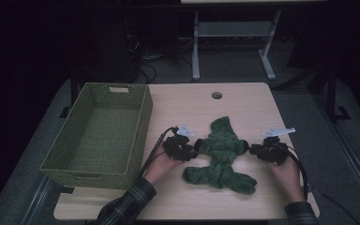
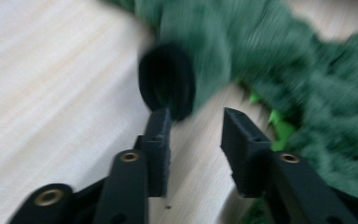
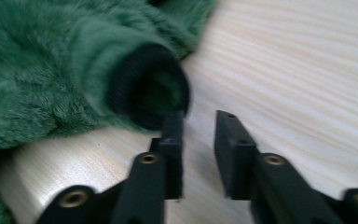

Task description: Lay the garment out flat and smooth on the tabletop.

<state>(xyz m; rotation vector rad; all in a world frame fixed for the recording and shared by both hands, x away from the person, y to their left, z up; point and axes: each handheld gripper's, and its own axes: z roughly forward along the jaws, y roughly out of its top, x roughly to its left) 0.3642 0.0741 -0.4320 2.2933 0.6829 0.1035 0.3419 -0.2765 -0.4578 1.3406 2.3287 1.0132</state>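
Green fleece garment (image 1: 221,157) lies crumpled on wooden table (image 1: 192,108), centre-right, nearer the near edge than the far one. One part runs toward far side, two sleeves spread left & right, bulk bunched at near end.

L gripper (image 1: 193,150) sits at left sleeve end, held by person's left hand (image 1: 161,164), plaid sleeve below it. In left gripper view the jaws stand apart w/ bare table between them; nothing gripped. Black cuff (image 2: 167,85) of sleeve lies just past tip of one jaw, looks to touch it, blur makes that unsure. Bit of bright green lining (image 2: 279,125) shows beside other jaw.

R gripper (image 1: 251,149) at right sleeve end, held by person's right hand (image 1: 286,176). In right gripper view jaws likewise parted, table wood in the gap, no cloth pinched. Second black cuff (image 3: 149,91) rests against tip of one jaw, sleeve opening facing the camera.

Both grippers: released, pointing inward at garment from opposite sides.

Green woven basket (image 1: 105,133) stands at left side of table, well apart from garment, just beside L forearm. Round hole (image 1: 216,95) in tabletop near far edge. Cables trail from both grippers toward near edge.
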